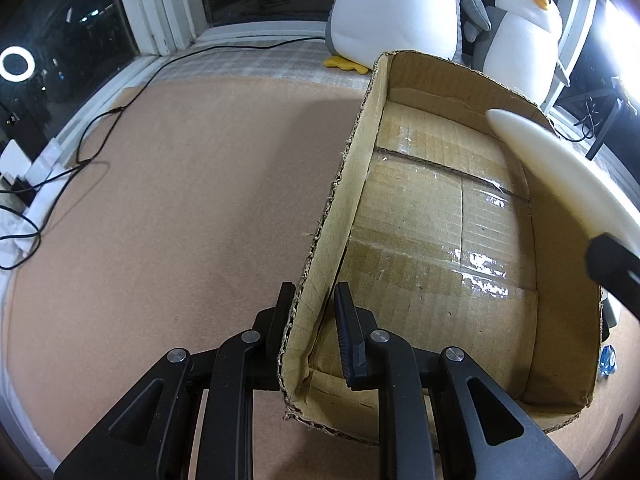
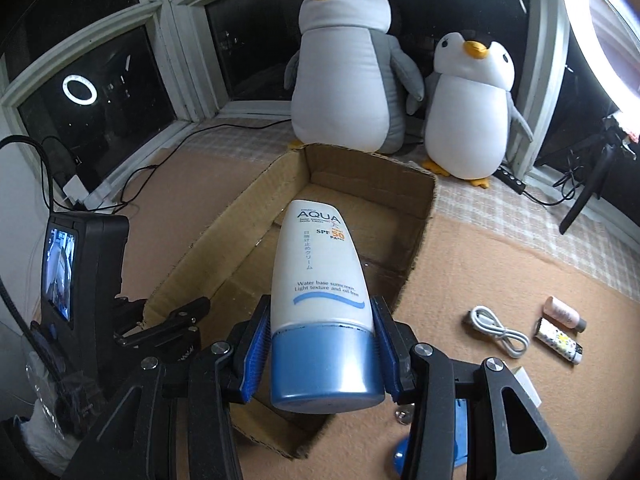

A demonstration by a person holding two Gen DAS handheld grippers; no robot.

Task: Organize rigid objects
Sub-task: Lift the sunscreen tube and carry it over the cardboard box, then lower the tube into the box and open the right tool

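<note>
An open cardboard box stands on the tan mat, with only taped flaps showing inside it. My left gripper is shut on the box's left wall, one finger outside and one inside. My right gripper is shut on a white sunscreen tube with a blue cap. It holds the tube by its lower body, the tip pointing out over the box. The tube also enters the left wrist view from the right, above the box. The left gripper shows on the box's near-left wall in the right wrist view.
On the mat right of the box lie a coiled white cable, a patterned lighter and a small pink bottle. Two plush penguins sit behind the box by the window. Black cords trail along the left edge.
</note>
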